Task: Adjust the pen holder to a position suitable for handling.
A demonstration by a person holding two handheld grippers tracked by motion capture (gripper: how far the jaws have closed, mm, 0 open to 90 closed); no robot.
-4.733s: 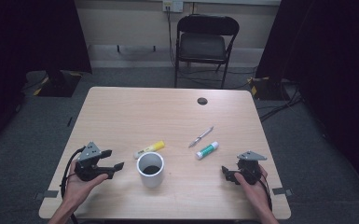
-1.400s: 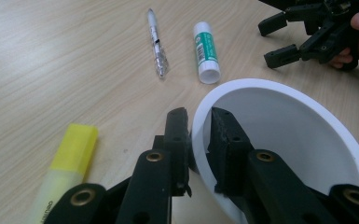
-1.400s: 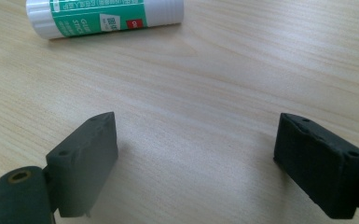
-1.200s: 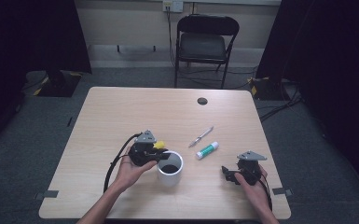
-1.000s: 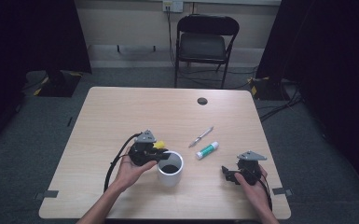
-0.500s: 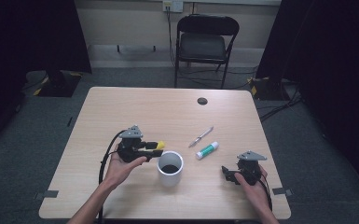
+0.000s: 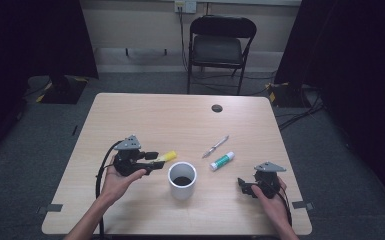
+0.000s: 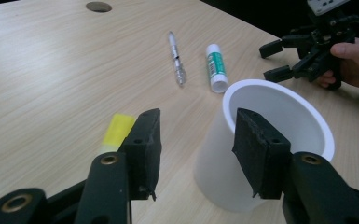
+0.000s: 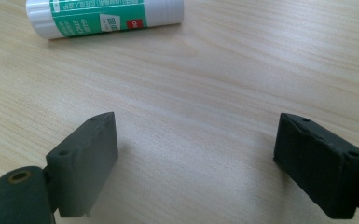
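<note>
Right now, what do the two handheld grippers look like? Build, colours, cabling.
Both are black two-jaw units. The left gripper and right gripper each carry a grey three-cornered plate on top. A black cable loops from the left one; another trails by the right wrist. Jaws end in flat, matte black rectangular pads with small screw holes, on arms with brass-coloured pivot bushings. Forearms are bare, no sleeves.

The left claw (image 7: 152,161) lies level in the person's left hand (image 7: 116,179), its jaws just opened partway with nothing pressed between them; the forearm slants in from the bottom edge. The right claw (image 7: 243,187) rests low in the right hand (image 7: 272,197), jaws spread wide and empty.
</note>
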